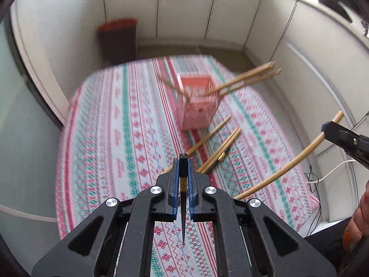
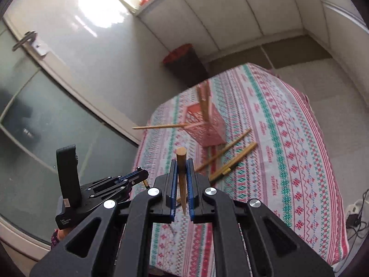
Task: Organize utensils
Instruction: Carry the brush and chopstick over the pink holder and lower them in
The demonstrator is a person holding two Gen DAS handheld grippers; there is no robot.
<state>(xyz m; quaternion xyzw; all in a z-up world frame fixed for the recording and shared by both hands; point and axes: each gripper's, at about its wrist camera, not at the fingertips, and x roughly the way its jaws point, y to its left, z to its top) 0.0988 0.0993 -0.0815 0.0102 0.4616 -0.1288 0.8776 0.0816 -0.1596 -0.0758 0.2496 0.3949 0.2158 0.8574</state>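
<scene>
Both tongs grip one chopstick each — left gripper (image 1: pixel 183 180) a black chopstick (image 1: pixel 183 217), right gripper (image 2: pixel 182 184) a wooden chopstick (image 2: pixel 181 175), both upright. The pink holder (image 1: pixel 198 106) stands far ahead, nearer the left.

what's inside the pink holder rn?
Three wooden chopsticks stand in the pink holder, their tops leaning out over the rim: two to one side, one opposite. Their lower ends are hidden by its walls; blur hides anything else at the bottom.
</scene>
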